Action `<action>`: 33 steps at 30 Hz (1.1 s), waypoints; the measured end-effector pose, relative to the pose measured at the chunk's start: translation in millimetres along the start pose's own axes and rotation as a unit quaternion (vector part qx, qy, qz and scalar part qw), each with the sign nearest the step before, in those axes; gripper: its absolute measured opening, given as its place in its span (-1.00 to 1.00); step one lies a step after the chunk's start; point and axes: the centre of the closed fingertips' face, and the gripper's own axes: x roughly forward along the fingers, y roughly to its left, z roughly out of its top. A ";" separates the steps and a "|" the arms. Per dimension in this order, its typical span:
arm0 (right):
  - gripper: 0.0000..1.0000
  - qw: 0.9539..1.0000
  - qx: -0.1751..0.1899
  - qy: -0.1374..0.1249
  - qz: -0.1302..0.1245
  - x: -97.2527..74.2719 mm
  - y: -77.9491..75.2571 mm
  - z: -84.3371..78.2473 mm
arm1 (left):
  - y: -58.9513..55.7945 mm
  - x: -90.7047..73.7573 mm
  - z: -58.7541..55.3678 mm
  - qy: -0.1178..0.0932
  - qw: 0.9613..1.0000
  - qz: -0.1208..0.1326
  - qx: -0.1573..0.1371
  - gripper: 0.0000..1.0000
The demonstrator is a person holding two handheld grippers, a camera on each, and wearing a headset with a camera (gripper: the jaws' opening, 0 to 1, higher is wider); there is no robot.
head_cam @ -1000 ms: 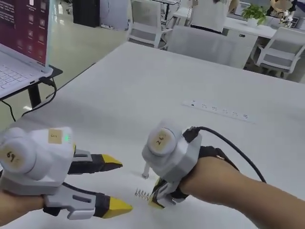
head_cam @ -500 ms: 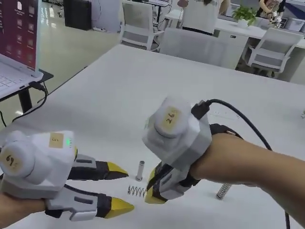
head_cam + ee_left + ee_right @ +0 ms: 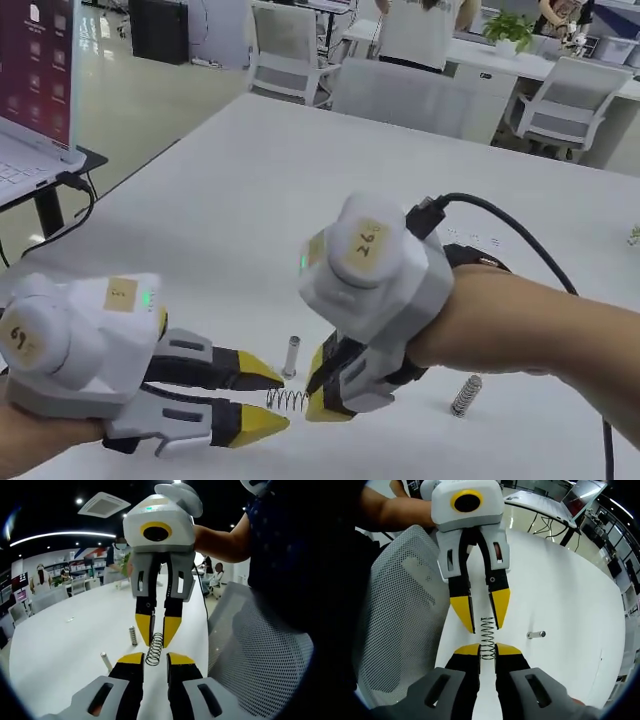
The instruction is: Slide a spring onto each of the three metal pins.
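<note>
Spring (image 3: 287, 401): loose coil, low over the worktop (image 3: 300, 180) in the gap between the two sets of yellow tips.
Long axis: about level, running straight from one hand-held gripper to the other.
Right hand-held gripper (image 3: 318, 400): jaws drawn in to a narrow slit with one end of the spring pinched between the tips.
Left hand-held gripper (image 3: 262, 398): jaws parted wider than the coil, standing either side of its free end and gripping nothing.
Bare pin (image 3: 293, 356): upright on the worktop, just beyond the spring and close to both sets of tips, its axis crosswise to the coil.
Loaded pin (image 3: 466, 395): already sleeved with a spring, well off on the right arm's side.
Nearer arm: about equal, though the right one has the grip.
Coming move, as judged: the coil must be turned from level to upright, with its open end over the bare pin's top.
Third pin: not located.
</note>
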 end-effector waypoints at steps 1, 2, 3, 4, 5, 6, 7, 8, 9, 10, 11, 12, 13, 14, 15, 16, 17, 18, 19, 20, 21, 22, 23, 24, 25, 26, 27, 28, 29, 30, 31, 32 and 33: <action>-0.84 1.000 -0.002 0.000 0.001 -0.3 0.4 0.2 | -0.2 0.4 -0.2 0.001 1.000 -0.001 0.001 -0.83; -0.84 1.000 -0.003 0.000 0.002 -0.5 1.1 0.4 | -0.3 0.7 -0.3 0.001 1.000 -0.001 0.003 -0.85; -0.84 1.000 -0.005 0.001 0.003 -0.6 1.7 0.2 | 0.1 0.9 0.0 0.001 1.000 0.000 0.005 -0.88; -0.84 1.000 -0.008 0.003 0.003 -0.8 2.1 0.0 | 0.2 0.9 0.1 0.001 1.000 0.000 0.006 -0.91; -0.84 1.000 -0.009 0.002 0.002 -0.9 2.2 0.0 | 0.2 1.0 0.2 0.001 1.000 -0.001 0.006 -0.92; -0.84 1.000 -0.010 0.003 0.001 -1.2 1.8 -0.1 | 0.4 1.2 0.4 0.000 1.000 -0.001 0.005 -0.93; -0.84 1.000 -0.009 0.002 0.000 -1.6 1.4 -0.2 | 0.4 1.2 0.4 0.000 1.000 -0.001 0.006 -0.93; -0.84 1.000 -0.011 0.001 0.000 -2.5 1.2 -0.1 | 0.2 1.1 0.4 0.000 1.000 -0.002 0.006 -0.95; -0.84 1.000 -0.009 0.001 0.000 -2.9 1.2 -0.1 | 0.3 1.1 0.7 -0.001 1.000 -0.002 0.006 -0.95; -0.84 1.000 -0.008 0.000 0.000 -3.4 1.2 0.1 | 0.1 0.9 1.6 -0.003 1.000 -0.004 0.005 -0.95; -0.84 1.000 -0.006 -0.001 0.001 -3.6 1.4 0.4 | -0.1 0.7 1.6 -0.003 1.000 -0.005 0.005 -0.95; -0.83 1.000 -0.005 -0.002 0.001 -3.8 2.0 0.5 | -0.2 0.5 2.0 -0.003 1.000 -0.007 0.004 -0.95; -0.83 1.000 -0.006 -0.002 0.001 -3.9 2.5 0.6 | -0.6 0.5 2.0 -0.003 1.000 -0.008 0.004 -0.95; -0.83 1.000 -0.003 -0.003 0.000 -4.1 2.4 1.2 | -1.0 0.6 2.2 -0.003 1.000 -0.009 0.005 -0.96; -0.83 1.000 0.001 -0.005 -0.001 -4.3 2.5 1.6 | -1.3 0.6 2.3 -0.003 1.000 -0.009 0.005 -0.96; -0.82 1.000 0.002 -0.006 0.001 -4.5 3.1 1.8 | -1.4 0.6 2.4 -0.003 1.000 -0.010 0.005 -0.96; -0.81 1.000 0.005 -0.007 0.002 -4.7 3.3 1.6 | -2.2 0.5 2.9 -0.004 1.000 -0.010 0.003 -0.96; -0.78 1.000 0.009 -0.009 0.003 -4.9 3.4 1.3 | -2.3 0.4 3.2 -0.005 1.000 -0.010 0.002 -0.96; -0.73 1.000 0.010 -0.009 0.002 -4.9 2.9 0.3 | -2.0 0.0 3.1 -0.006 1.000 -0.010 0.002 -0.96; -0.71 1.000 0.009 -0.008 0.001 -4.9 2.5 -0.7 | -2.0 -0.3 3.2 -0.007 1.000 -0.011 0.001 -0.96; -0.69 1.000 0.010 -0.007 0.001 -4.6 2.1 -2.3 | -1.9 -0.9 3.3 -0.007 1.000 -0.010 0.001 -0.96; -0.69 1.000 0.012 -0.007 0.002 -4.3 2.2 -3.4 | -1.9 -1.4 3.5 -0.008 1.000 -0.010 0.002 -0.96; -0.69 1.000 0.013 -0.008 0.003 -4.0 2.2 -4.1 | -2.1 -2.2 4.8 -0.011 1.000 -0.011 0.001 -0.96; -0.69 1.000 0.014 -0.008 0.004 -3.2 2.4 -5.3 | -2.0 -2.8 6.3 -0.014 1.000 -0.010 0.001 -0.96; -0.69 1.000 0.014 -0.007 0.006 -2.5 3.0 -6.1 | -2.0 -3.5 7.4 -0.016 1.000 -0.010 0.000 -0.96; -0.69 1.000 0.015 -0.008 0.005 -1.6 3.0 -6.6 | -1.6 -4.3 9.6 -0.020 1.000 -0.009 0.000 -0.96; -0.69 1.000 0.015 -0.008 0.006 -0.9 3.2 -6.9 | -1.4 -4.9 11.8 -0.025 1.000 -0.009 -0.002 -0.96; -0.69 1.000 0.017 -0.009 0.008 0.0 3.6 -7.1 | -0.9 -5.6 13.5 -0.027 1.000 -0.009 -0.002 -0.96; -0.69 1.000 0.018 -0.010 0.007 0.6 3.4 -7.2 | -0.5 -5.8 14.4 -0.028 1.000 -0.008 -0.001 -0.96; -0.69 1.000 0.018 -0.010 0.007 1.2 3.2 -7.4 | 0.0 -6.0 15.5 -0.029 1.000 -0.008 0.000 -0.96; -0.70 1.000 0.018 -0.009 0.007 1.3 3.5 -7.7 | 0.2 -6.1 16.1 -0.030 1.000 -0.008 0.001 -0.96; -0.71 1.000 0.018 -0.010 0.007 1.3 3.5 -7.9 | 0.1 -6.2 16.7 -0.031 0.999 -0.008 0.002 -0.96; -0.71 1.000 0.018 -0.010 0.007 1.3 3.4 -7.9 | 0.1 -6.2 17.4 -0.032 0.999 -0.009 0.002 -0.96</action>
